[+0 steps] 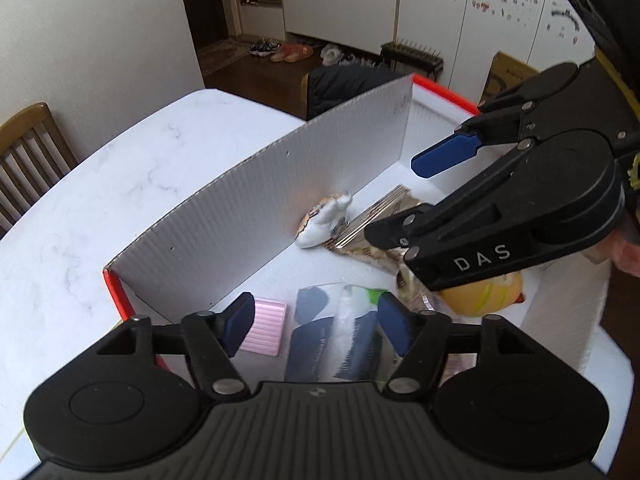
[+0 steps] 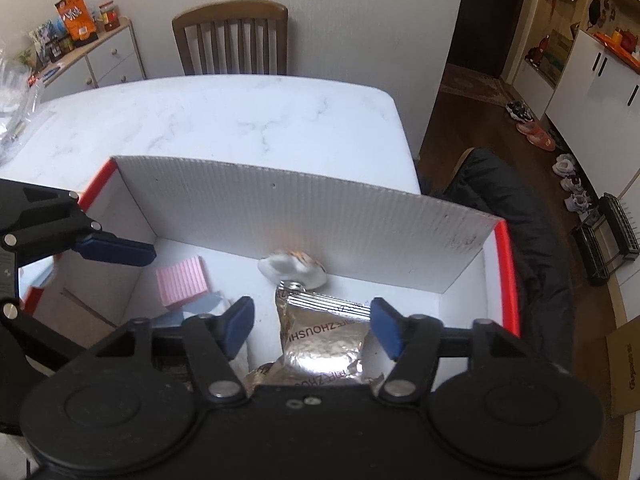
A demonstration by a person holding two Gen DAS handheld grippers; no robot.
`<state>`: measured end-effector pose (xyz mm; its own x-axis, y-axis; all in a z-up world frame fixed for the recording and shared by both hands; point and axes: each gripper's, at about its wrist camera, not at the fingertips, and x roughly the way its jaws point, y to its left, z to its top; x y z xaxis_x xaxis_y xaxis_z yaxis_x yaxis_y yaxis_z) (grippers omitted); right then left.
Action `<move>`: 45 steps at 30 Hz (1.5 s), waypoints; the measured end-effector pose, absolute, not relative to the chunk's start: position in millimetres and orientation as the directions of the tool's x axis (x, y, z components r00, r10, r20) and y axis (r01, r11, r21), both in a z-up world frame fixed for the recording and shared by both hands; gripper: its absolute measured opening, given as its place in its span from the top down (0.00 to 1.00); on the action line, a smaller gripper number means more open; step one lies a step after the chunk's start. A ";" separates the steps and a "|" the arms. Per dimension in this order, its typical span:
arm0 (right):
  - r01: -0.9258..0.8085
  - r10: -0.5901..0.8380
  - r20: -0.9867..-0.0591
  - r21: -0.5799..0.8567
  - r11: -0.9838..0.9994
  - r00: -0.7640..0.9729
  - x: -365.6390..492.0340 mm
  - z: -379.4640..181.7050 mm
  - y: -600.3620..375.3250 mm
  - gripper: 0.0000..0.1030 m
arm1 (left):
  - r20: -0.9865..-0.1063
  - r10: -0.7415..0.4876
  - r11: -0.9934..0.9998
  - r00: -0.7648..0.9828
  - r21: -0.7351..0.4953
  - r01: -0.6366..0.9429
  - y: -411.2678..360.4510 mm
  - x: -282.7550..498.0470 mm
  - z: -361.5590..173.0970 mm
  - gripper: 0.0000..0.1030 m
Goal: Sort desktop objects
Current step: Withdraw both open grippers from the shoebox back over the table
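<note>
A white corrugated box with red outer sides (image 1: pixel 256 200) (image 2: pixel 304 208) stands on the marble table. Inside lie a pink pad (image 1: pixel 264 326) (image 2: pixel 182 282), a white ceramic figurine (image 1: pixel 324 222) (image 2: pixel 290 268), a silver foil packet (image 2: pixel 320 336) (image 1: pixel 372 220), dark shiny packets (image 1: pixel 332 340) and a yellow round object (image 1: pixel 480 294). My left gripper (image 1: pixel 316 328) is open and empty above the dark packets. My right gripper (image 2: pixel 312 326) is open and empty above the foil packet; it also shows in the left wrist view (image 1: pixel 420 204).
The marble table (image 2: pixel 240 120) extends beyond the box. A wooden chair (image 2: pixel 232 38) stands at its far side, another (image 1: pixel 28 148) at the left. Clear plastic bags (image 2: pixel 16 108) lie at the table's left edge. A dark jacket hangs on a chair (image 2: pixel 512 216) beside the box.
</note>
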<state>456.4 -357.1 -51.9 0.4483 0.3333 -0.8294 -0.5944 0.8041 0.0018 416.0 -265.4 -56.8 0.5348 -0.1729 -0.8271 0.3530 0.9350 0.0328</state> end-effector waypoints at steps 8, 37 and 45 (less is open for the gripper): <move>-0.599 0.375 -0.805 0.030 0.800 0.460 442.0 -33.9 -369.4 0.29 | -0.803 -0.203 0.939 0.560 0.003 0.345 -263.8 398.5 -40.3 0.31; -0.592 0.451 -0.727 0.077 0.803 0.518 345.4 6.4 -382.9 0.09 | -0.706 -0.274 0.953 0.653 -0.107 0.284 -219.1 293.6 5.5 0.23; -0.575 0.457 -0.700 0.082 0.814 0.549 314.9 12.9 -364.3 0.07 | -0.693 -0.268 0.959 0.669 -0.124 0.255 -186.0 258.7 8.3 0.16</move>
<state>314.9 -364.3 12.9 0.5486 0.4574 -0.6999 -0.5747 0.8143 0.0818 258.7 -186.0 8.3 0.6690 -0.2679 -0.6933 0.2554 0.9588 -0.1240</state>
